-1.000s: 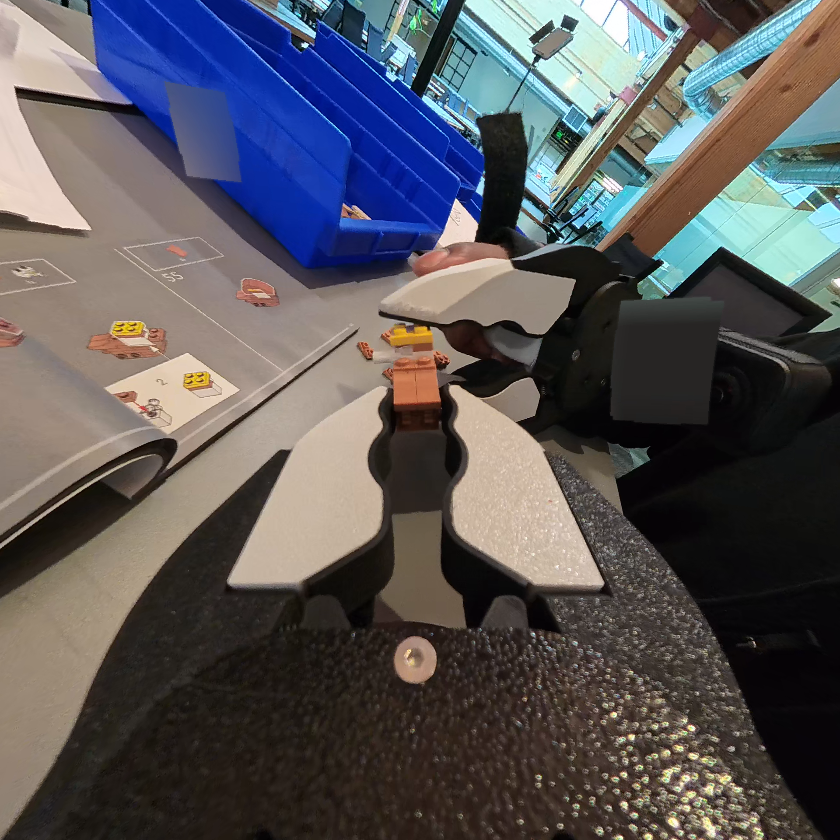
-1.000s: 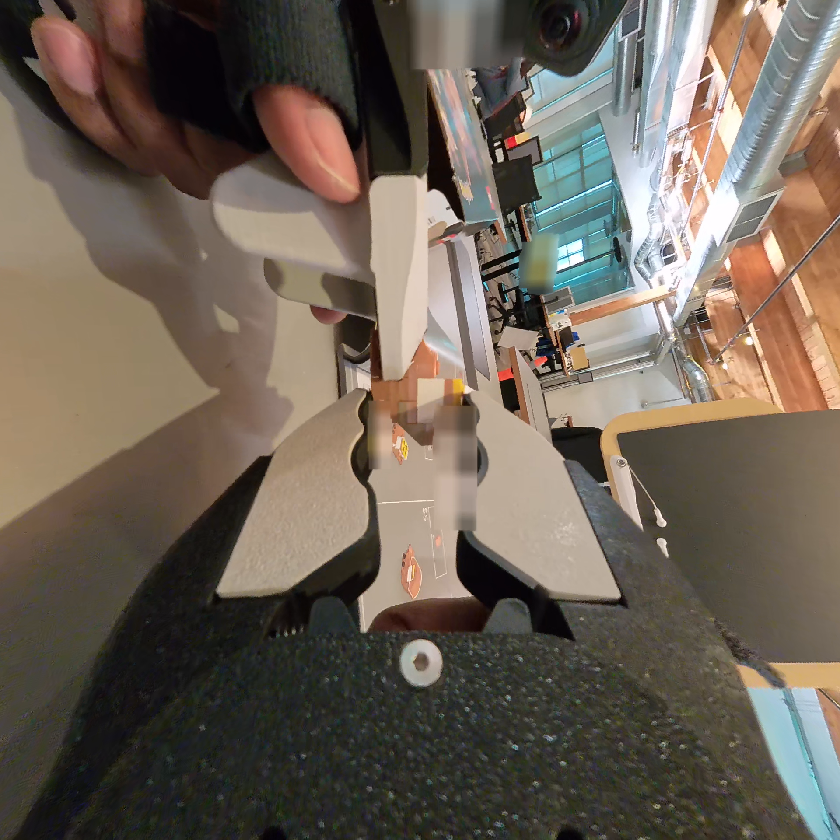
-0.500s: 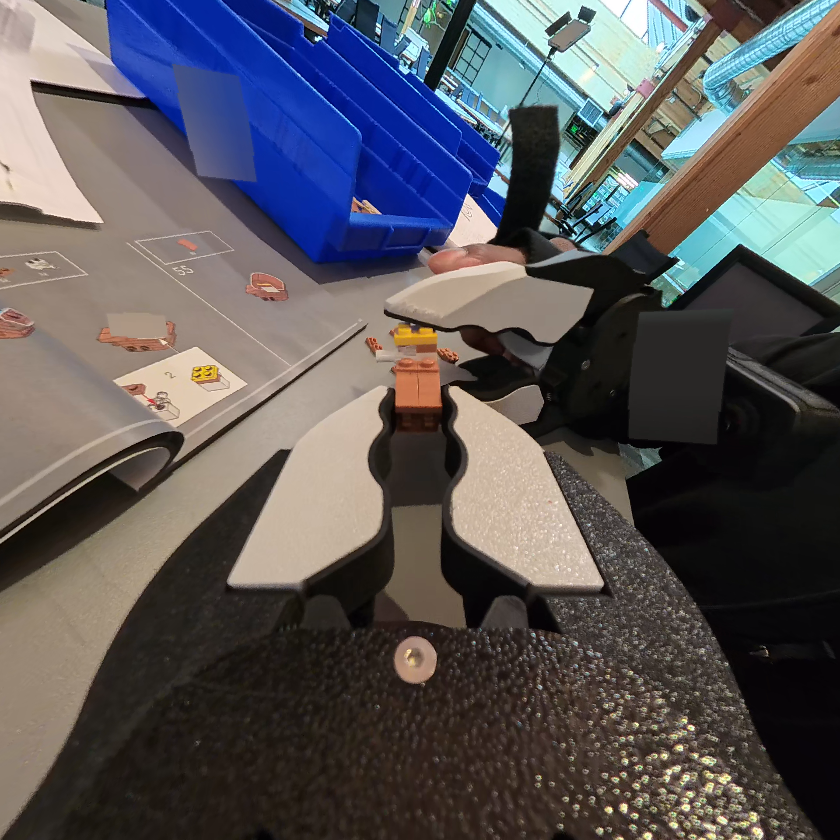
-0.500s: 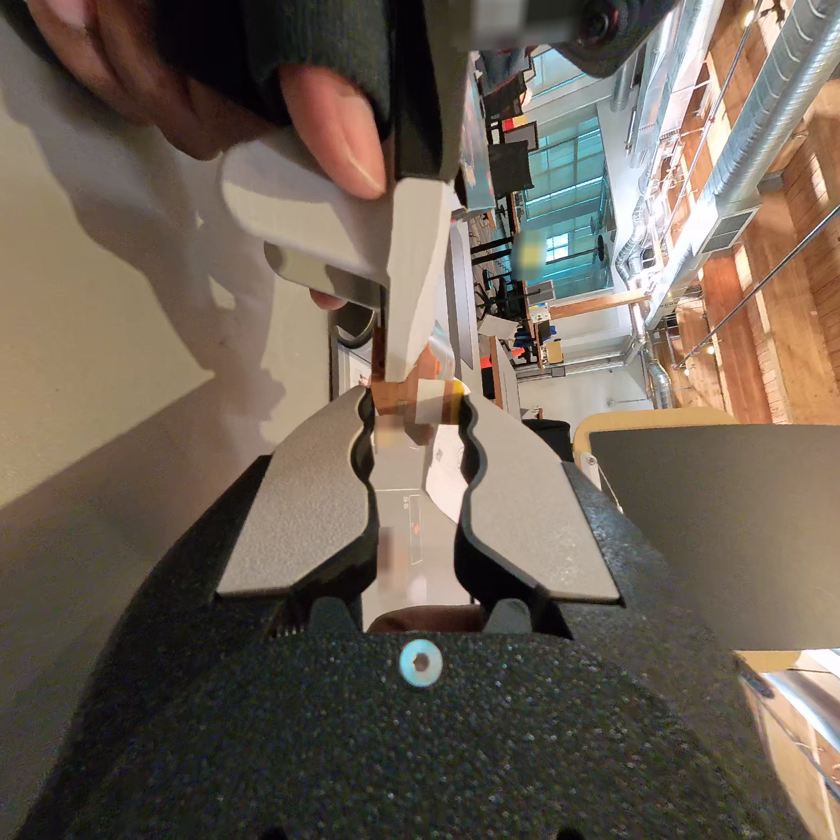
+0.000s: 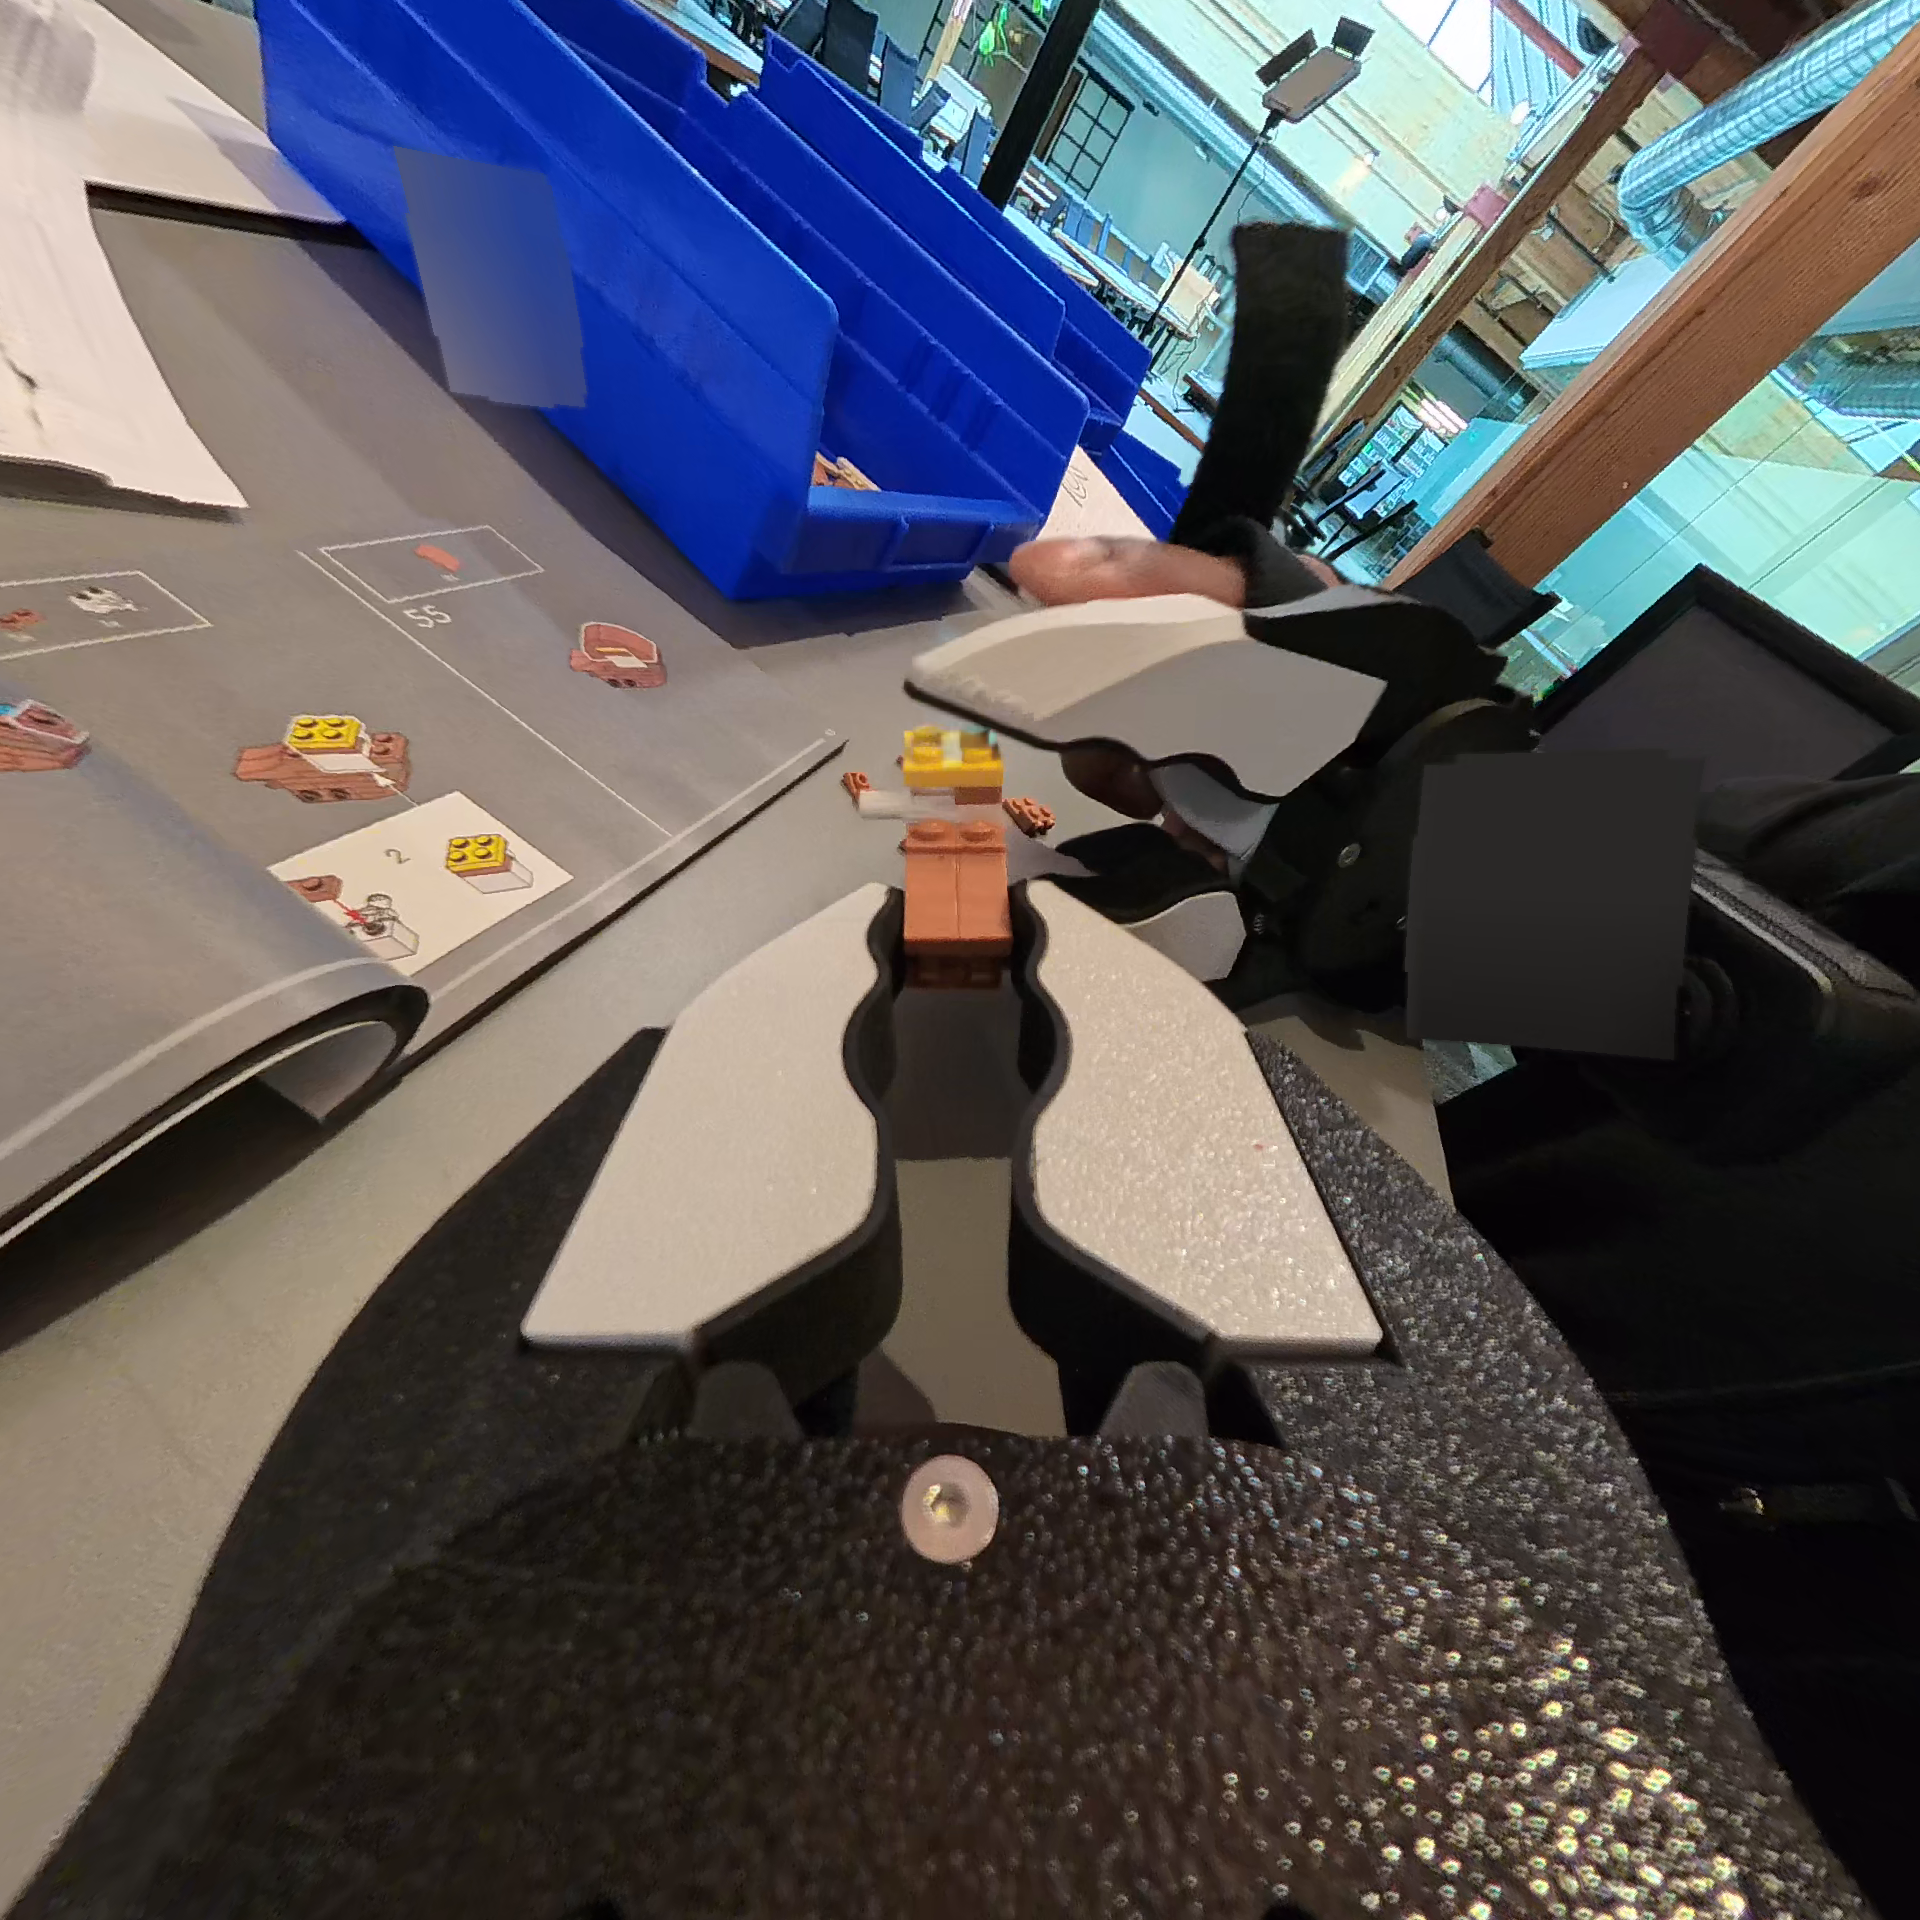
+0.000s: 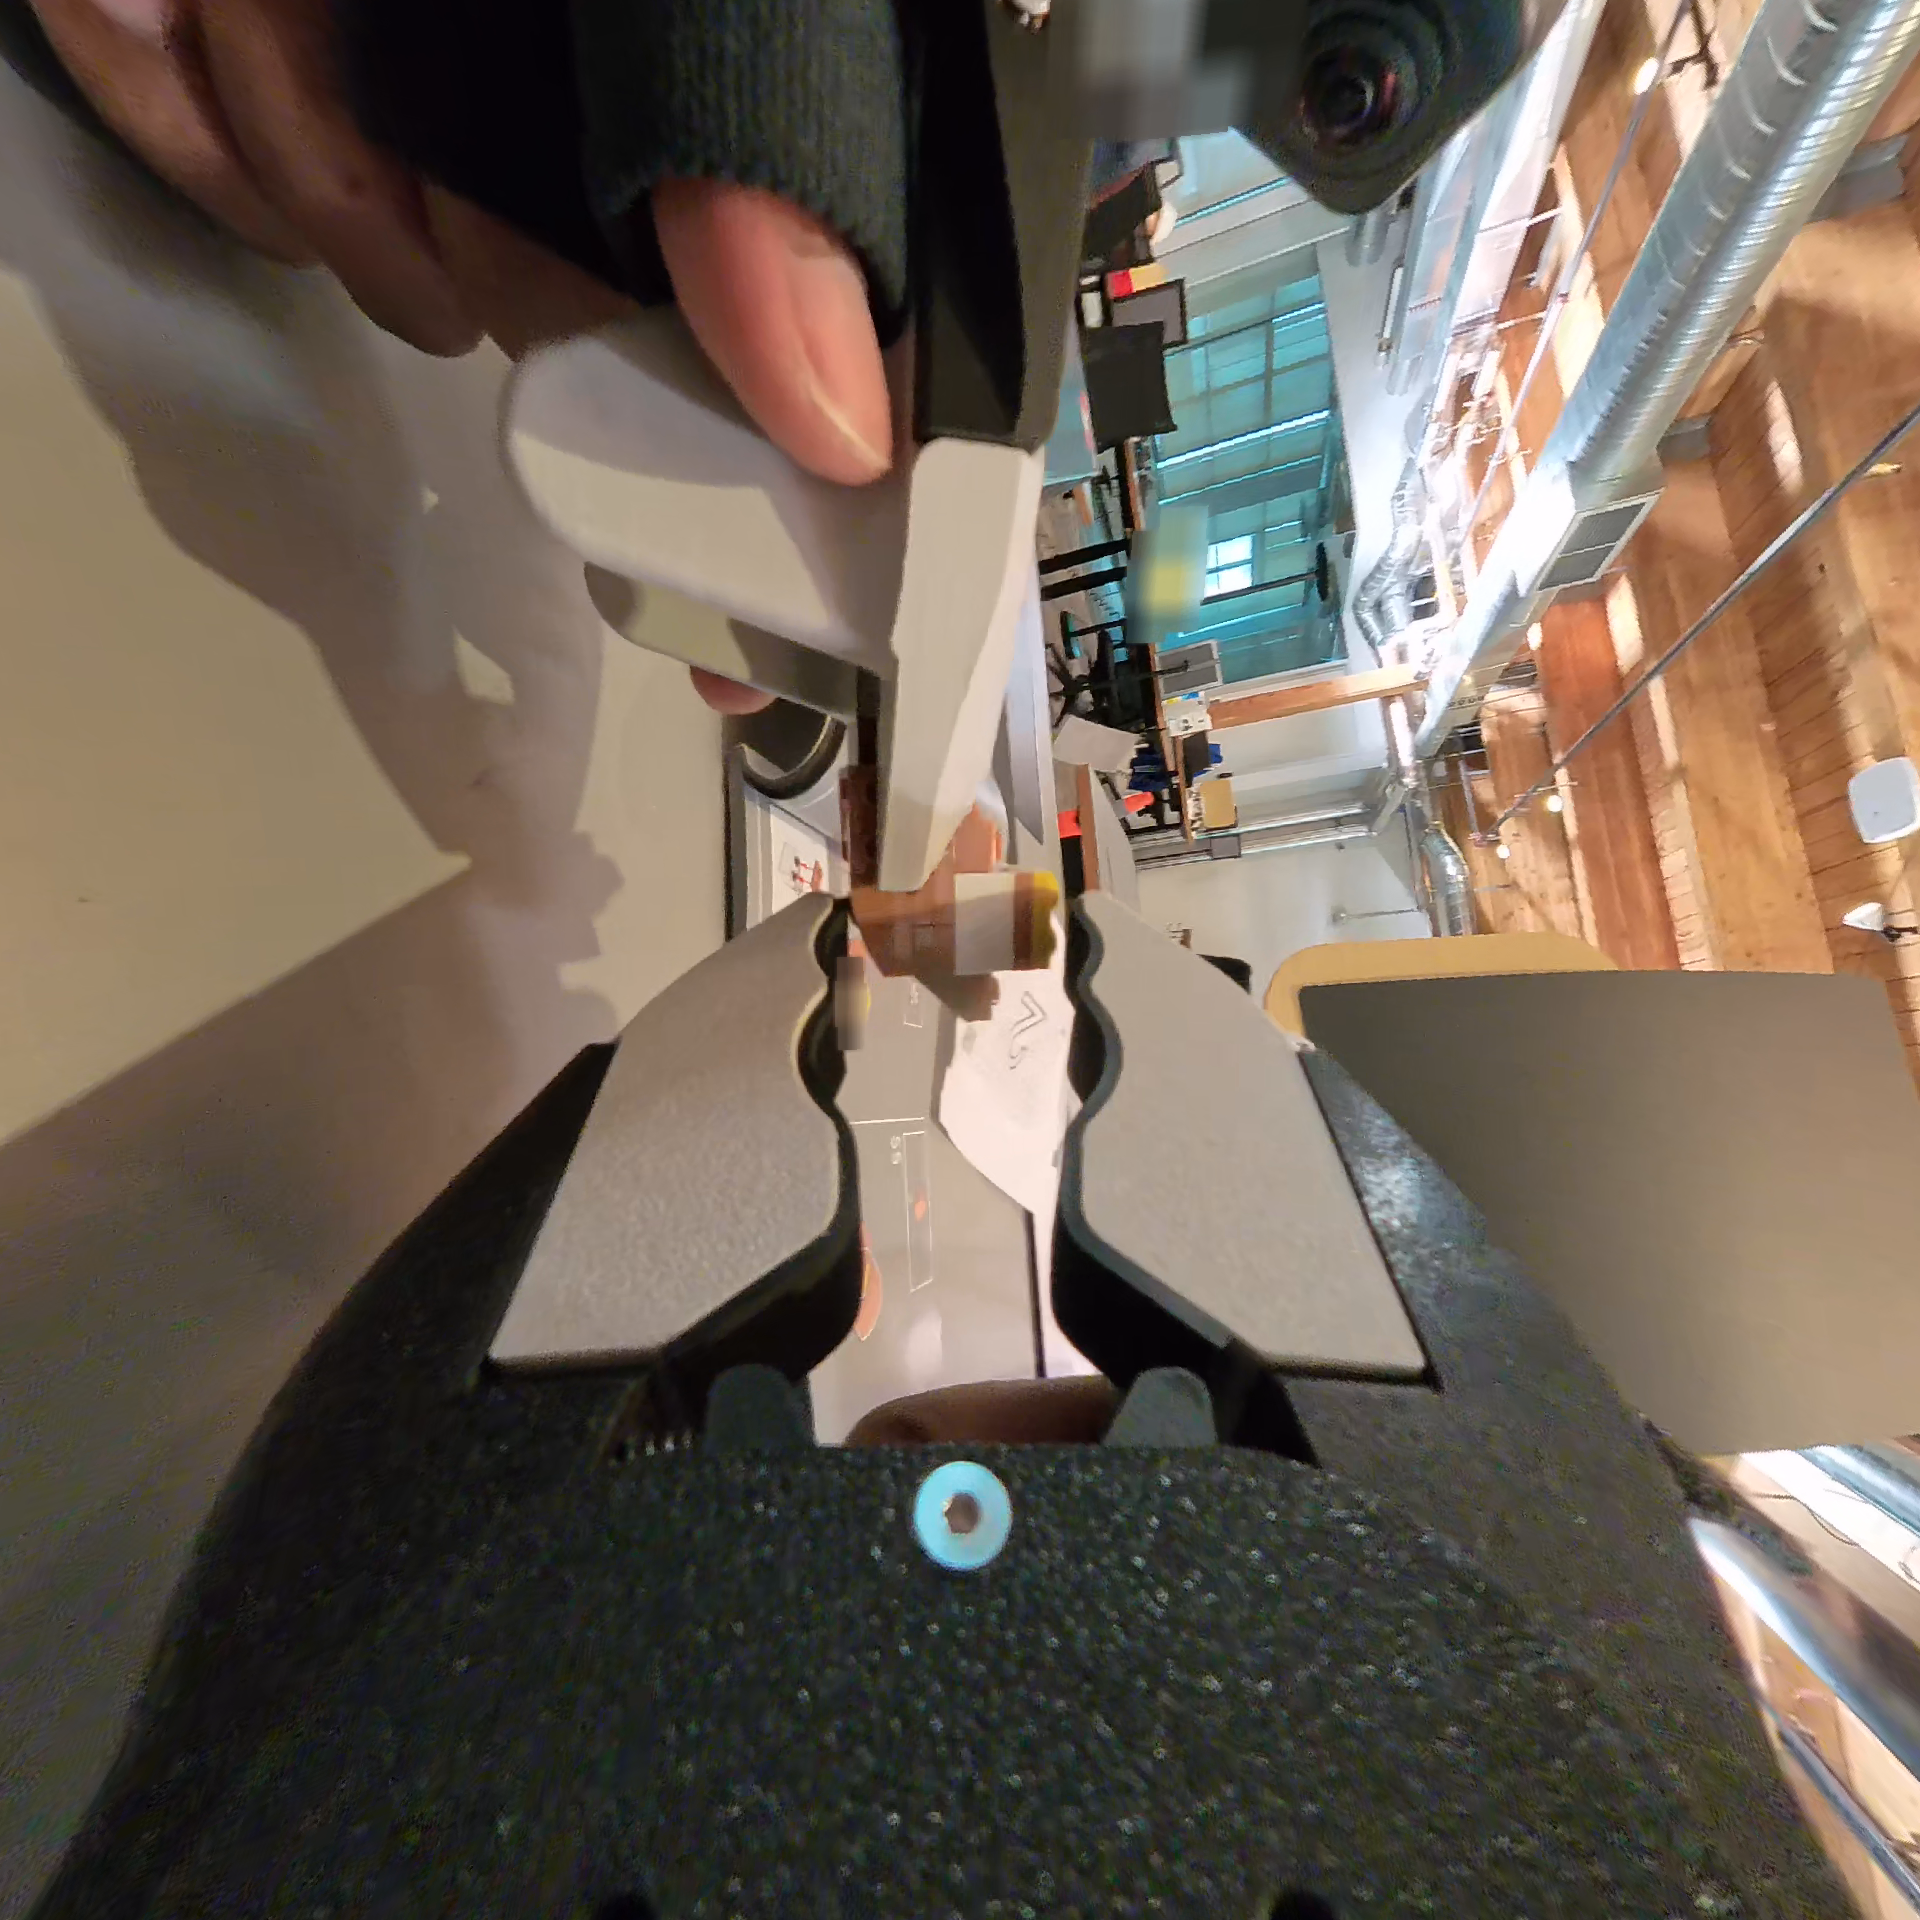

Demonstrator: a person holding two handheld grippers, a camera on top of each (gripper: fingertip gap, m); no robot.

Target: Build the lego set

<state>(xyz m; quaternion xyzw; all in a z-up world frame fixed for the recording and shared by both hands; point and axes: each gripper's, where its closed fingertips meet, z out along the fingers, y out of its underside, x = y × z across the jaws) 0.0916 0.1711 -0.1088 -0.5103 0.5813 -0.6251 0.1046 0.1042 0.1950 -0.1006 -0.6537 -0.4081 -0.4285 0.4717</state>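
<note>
The left fingers point(image 5: 831, 997) pinch a brown brick stack point(image 5: 956, 894) above the bench point(image 5: 623, 997), while the right fingers point(image 6: 748, 1039) stand spread around its yellow-topped end point(image 6: 997, 925), so an off-line squeeze could twist bricks apart.

Both views are bright with daylight from large windows point(image 5: 1766, 447) behind the counter point(image 5: 156, 1351). Sharp shadows fall on the counter beside the hand point(image 6: 312, 156). Glare speckles the black mount of the hand-held gripper point(image 5: 1507, 1766). Wide-angle distortion bends the edges; the toy bricks point(image 5: 954, 769) and the background are slightly blurred.
</note>
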